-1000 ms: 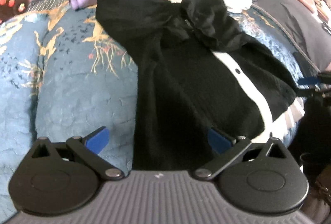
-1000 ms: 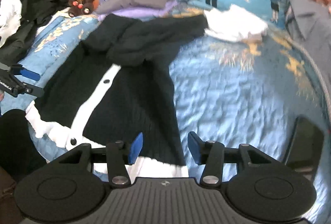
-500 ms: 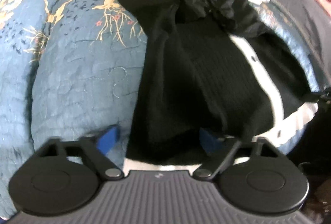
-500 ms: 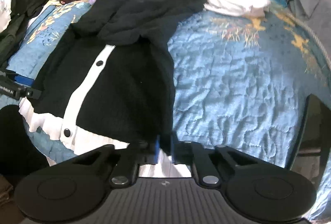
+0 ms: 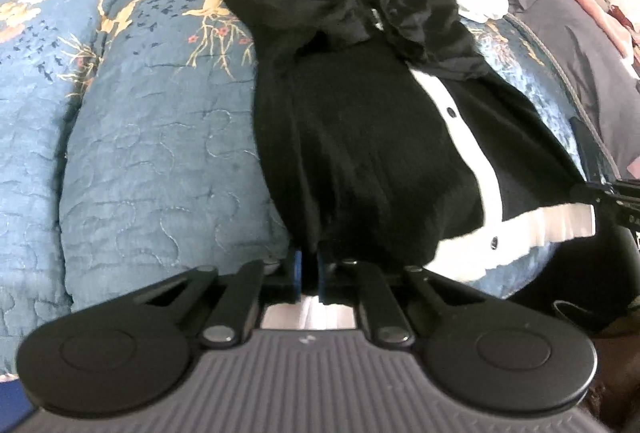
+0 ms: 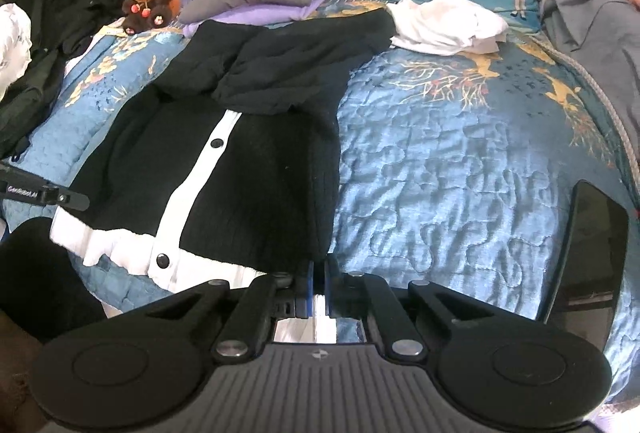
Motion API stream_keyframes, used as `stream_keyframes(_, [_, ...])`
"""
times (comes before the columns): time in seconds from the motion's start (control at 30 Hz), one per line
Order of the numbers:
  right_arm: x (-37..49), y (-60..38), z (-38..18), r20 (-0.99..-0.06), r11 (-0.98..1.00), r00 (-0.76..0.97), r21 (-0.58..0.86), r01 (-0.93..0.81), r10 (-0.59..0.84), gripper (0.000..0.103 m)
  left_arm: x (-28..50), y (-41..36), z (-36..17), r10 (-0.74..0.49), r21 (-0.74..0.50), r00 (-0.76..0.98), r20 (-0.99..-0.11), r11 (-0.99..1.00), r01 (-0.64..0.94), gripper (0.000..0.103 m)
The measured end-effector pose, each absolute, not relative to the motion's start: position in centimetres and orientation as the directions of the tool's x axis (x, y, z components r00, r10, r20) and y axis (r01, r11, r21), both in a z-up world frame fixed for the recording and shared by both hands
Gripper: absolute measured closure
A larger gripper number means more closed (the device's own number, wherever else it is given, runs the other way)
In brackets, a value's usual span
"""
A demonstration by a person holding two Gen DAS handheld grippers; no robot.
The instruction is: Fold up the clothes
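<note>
Black knit cardigan with white button placket [image 5: 360, 153] on blue quilted bedspread [image 5: 160, 153]; left gripper [image 5: 308, 269] and right gripper [image 6: 318, 273] each clamped on hem corner directly ahead.

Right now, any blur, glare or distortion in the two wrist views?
Left wrist: mild motion blur, softest at the white hem; fisheye bends the quilt; daylight washes out the upper right corner. Right wrist: sharper; cardigan shows no knit detail; phone mirrors light.

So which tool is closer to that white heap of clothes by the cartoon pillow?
Right. The right tool grips the cardigan hem on the side below the white heap; the left tool grips the opposite side.
</note>
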State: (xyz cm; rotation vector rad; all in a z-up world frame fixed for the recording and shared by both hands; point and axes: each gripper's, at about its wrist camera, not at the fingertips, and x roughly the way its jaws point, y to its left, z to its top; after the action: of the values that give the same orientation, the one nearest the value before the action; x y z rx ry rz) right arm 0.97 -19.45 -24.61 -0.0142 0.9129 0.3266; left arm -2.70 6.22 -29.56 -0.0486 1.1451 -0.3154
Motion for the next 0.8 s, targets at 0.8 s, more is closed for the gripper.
stream_keyframes(0.8, [-0.4,-22.0,-25.5,-0.838,0.976,0.501,0.182,-0.119,0.217,0.091,-6.2,7.5,-28.5,-0.135,-0.1,0.315,-0.939,0.987,0.125,0.061])
